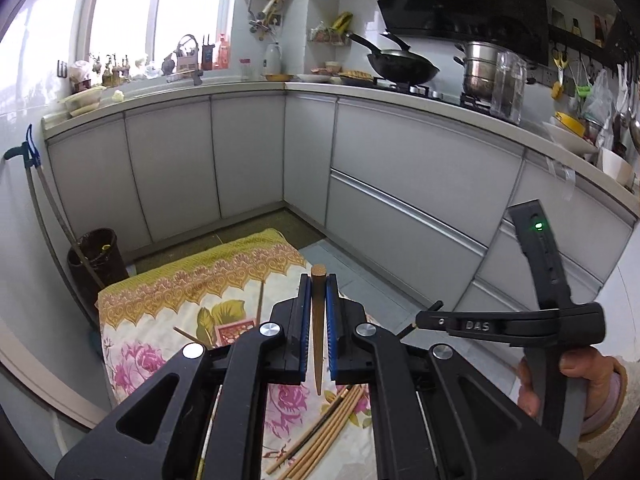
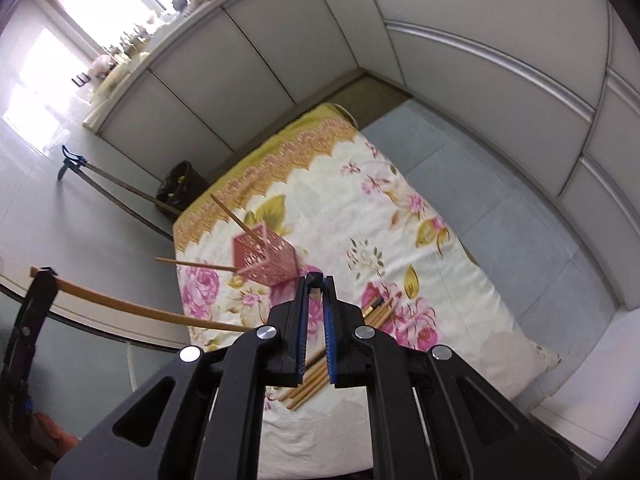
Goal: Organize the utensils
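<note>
My left gripper (image 1: 318,284) is shut on a brown wooden chopstick (image 1: 318,332), held up above the flowered cloth; the same chopstick shows in the right wrist view (image 2: 132,309), with the left gripper (image 2: 42,274) at its far end. A pink lattice utensil holder (image 2: 266,258) stands on the cloth with two chopsticks (image 2: 236,216) leaning in it; it also shows in the left wrist view (image 1: 236,330). A loose bundle of chopsticks (image 2: 320,372) lies on the cloth under my right gripper (image 2: 316,282), whose jaws stand nearly closed with nothing between them. The bundle also shows in the left wrist view (image 1: 324,432).
The flowered cloth (image 2: 360,216) covers a low surface on the kitchen floor. A dark waste bin (image 1: 96,260) and a long-handled tool (image 1: 44,200) stand at the left wall. Grey cabinets (image 1: 400,168) run behind; the counter holds a wok (image 1: 400,66) and a steel pot (image 1: 480,68).
</note>
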A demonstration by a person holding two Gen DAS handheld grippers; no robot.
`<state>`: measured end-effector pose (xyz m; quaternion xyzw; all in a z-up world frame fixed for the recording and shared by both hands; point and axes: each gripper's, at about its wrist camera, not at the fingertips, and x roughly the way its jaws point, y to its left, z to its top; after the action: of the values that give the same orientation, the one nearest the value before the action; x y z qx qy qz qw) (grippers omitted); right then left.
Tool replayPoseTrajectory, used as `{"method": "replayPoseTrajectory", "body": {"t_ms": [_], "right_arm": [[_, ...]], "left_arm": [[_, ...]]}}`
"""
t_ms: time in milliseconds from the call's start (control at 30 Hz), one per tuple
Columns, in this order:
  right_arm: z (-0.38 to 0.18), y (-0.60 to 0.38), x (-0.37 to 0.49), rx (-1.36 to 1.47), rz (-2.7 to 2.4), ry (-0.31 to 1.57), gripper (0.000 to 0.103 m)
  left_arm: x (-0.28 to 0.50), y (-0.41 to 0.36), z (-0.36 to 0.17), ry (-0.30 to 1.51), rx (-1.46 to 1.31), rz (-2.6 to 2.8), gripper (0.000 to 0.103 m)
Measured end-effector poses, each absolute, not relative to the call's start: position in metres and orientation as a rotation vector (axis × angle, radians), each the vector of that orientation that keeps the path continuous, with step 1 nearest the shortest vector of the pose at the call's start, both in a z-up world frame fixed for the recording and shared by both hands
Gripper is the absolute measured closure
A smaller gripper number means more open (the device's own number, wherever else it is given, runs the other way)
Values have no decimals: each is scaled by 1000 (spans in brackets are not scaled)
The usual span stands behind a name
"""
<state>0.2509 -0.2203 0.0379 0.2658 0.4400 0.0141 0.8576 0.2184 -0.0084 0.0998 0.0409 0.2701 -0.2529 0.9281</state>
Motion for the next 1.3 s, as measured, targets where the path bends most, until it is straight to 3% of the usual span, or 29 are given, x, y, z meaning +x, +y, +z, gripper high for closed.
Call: {"method": "replayPoseTrajectory", "body": {"t_ms": [333, 700, 867, 967, 1067, 1300], "right_arm": [[110, -190, 294, 501, 141, 785, 96], [86, -148, 339, 452, 166, 790, 95], [69, -130, 354, 395, 159, 797, 95], [62, -121, 362, 362, 157, 787, 95], [55, -109, 370, 326, 156, 767, 96], [10, -78, 384, 192, 117, 728, 96]], "left_arm": [[296, 14, 90, 538, 13, -321, 97], [360, 25, 6, 629, -35, -205, 96], [354, 41, 7, 625, -90, -197, 86], [331, 52, 29, 547, -129, -213, 85], [299, 70, 54, 453, -201, -226, 76], [250, 85, 72, 351, -224, -190, 75]]}}
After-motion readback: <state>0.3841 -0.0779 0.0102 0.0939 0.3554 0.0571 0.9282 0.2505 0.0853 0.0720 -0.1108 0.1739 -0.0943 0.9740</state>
